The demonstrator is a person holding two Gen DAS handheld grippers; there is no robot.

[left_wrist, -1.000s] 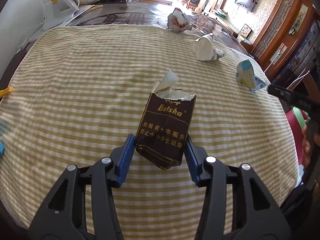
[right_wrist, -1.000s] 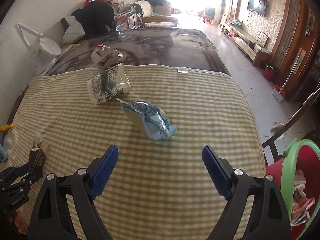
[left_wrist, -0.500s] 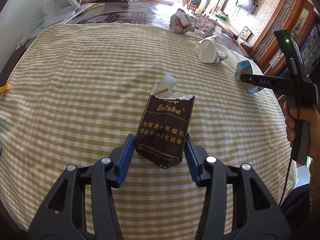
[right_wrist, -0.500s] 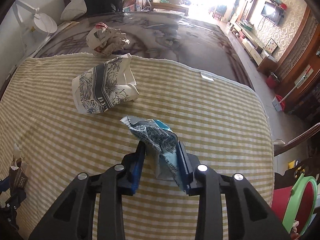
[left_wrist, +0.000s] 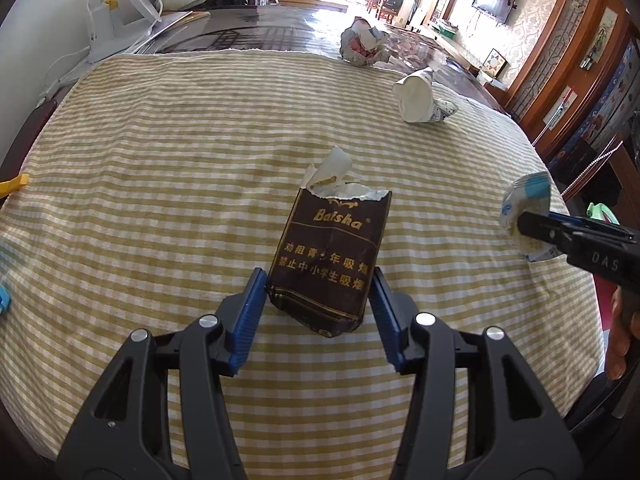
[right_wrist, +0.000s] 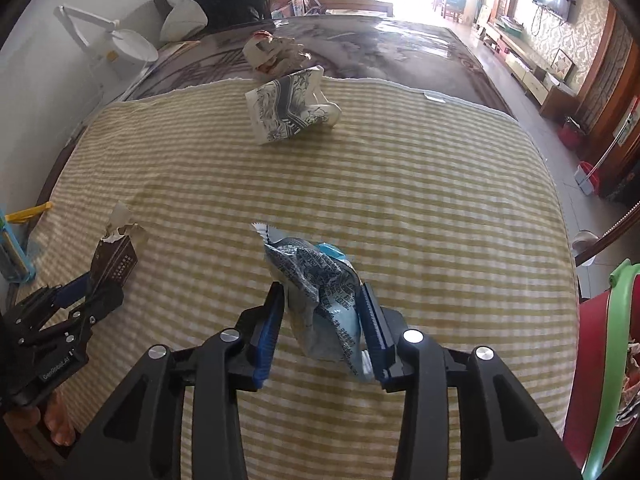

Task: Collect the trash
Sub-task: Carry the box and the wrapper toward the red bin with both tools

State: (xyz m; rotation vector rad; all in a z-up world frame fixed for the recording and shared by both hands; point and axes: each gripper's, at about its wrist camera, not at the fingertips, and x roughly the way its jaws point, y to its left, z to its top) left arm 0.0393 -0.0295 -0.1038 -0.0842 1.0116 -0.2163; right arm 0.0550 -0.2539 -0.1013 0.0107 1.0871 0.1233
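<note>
From the left wrist, the left gripper (left_wrist: 318,300) pinches the brown cigarette pack (left_wrist: 332,258) by its lower end, long axis upright, above the checked cloth on the bench (left_wrist: 160,160). From the right wrist, the right gripper (right_wrist: 322,322) clamps the blue wrapper (right_wrist: 324,300); the red bin (right_wrist: 596,360) lies to its right, so that hand is nearer.

Dark brown, gold-lettered cigarette pack (left_wrist: 330,264) over yellow-and-white checked tablecloth (left_wrist: 160,184).

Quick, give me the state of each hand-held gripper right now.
Left hand-held gripper: shut on the brown cigarette pack.
Right hand-held gripper: shut on the crumpled blue wrapper.
</note>
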